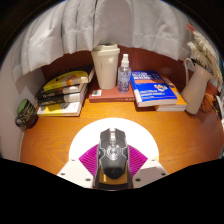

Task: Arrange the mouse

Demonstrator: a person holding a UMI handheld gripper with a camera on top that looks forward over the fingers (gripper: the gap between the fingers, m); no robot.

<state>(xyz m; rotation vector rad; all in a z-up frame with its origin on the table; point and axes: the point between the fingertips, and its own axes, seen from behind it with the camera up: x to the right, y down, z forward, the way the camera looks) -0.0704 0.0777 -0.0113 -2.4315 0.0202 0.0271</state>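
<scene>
**Black plastic mouse held between the pads**

Black and glossy-grey, the computer mouse [112,152] sits lengthwise between the two fingers of the gripper [112,160], its nose pointing forward over the wooden desk [60,145]. The magenta pads [88,157] show at either flank, and both appear to press against the mouse's sides, so I judge the fingers closed on it, with the mouse probably lifted or just at desk level; which of the two cannot be told.

As a thing to handle, it should be light, rigid and hard-shelled, not fragile, but its smooth curved sides could slip or twist if squeezed off-centre. The waist, where the flanks run nearly parallel, looks the safest place to hold, and that is roughly where the pads sit.

Beyond the fingers the desk holds a blue book [157,92], a small clear bottle [124,73] standing beside a pale upright container [106,66], and a stack of books [62,92] to the other side. A pale curtain [110,25] hangs behind.
</scene>
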